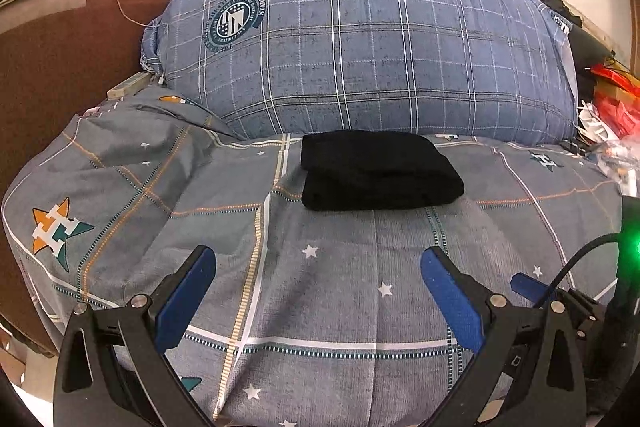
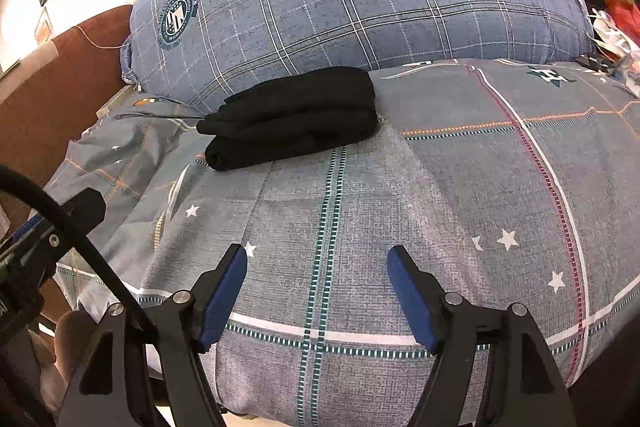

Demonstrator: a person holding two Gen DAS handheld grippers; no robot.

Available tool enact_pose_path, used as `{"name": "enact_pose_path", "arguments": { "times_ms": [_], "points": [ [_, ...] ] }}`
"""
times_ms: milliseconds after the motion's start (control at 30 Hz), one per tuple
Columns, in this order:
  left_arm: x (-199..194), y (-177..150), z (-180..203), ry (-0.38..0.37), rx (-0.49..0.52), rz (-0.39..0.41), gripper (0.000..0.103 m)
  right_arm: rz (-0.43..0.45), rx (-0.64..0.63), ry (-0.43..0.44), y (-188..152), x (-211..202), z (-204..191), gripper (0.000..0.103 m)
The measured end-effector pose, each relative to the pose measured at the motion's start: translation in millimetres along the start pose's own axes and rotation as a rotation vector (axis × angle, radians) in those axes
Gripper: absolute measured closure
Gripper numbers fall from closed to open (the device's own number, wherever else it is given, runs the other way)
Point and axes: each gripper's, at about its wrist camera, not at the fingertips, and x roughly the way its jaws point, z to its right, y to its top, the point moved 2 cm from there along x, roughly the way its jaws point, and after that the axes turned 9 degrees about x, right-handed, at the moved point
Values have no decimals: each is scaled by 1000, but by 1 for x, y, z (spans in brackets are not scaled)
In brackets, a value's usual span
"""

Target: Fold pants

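Your black folded pants (image 1: 378, 171) are sitting as a neat, thick bundle on the grey checked bedsheet with white stars (image 1: 320, 307), on the far side of the bed, butted up against the big blue plaid pillow (image 1: 360, 43). Looks to me like the fold is basically done.

Both of your tools are clear of it. The left gripper (image 1: 318, 291) has its blue-padded fingers spread wide with only sheet between them, and the right gripper (image 2: 316, 287) is released too, holding nothing, hanging over the near part of the bed well short of the pants.

What could still go wrong: from the right wrist view the left end of the bundle shows two rolled layers stacked and slightly offset, so if you nudge that end or reach back in, the top layer could slide off and the stack opens up. The sheet is also rumpled at the far left, so dragging a finger through it could tug the fabric under the pants and tip them. And the black cable (image 2: 80, 247) running across near your right gripper could snag if you swing in.

Writing-wise: the pillow has a round navy crest badge (image 1: 236, 21) with ring text too small for me to read properly, and the sheet has an orange-and-teal star logo with a white "H" (image 1: 56, 231).
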Motion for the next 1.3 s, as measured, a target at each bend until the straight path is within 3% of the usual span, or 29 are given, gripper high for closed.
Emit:
{"name": "enact_pose_path", "arguments": {
  "times_ms": [1300],
  "points": [
    [38,-23,2,-48,-32,-143,1,-60,27,-22,-11,22,11,22]
  ]
}}
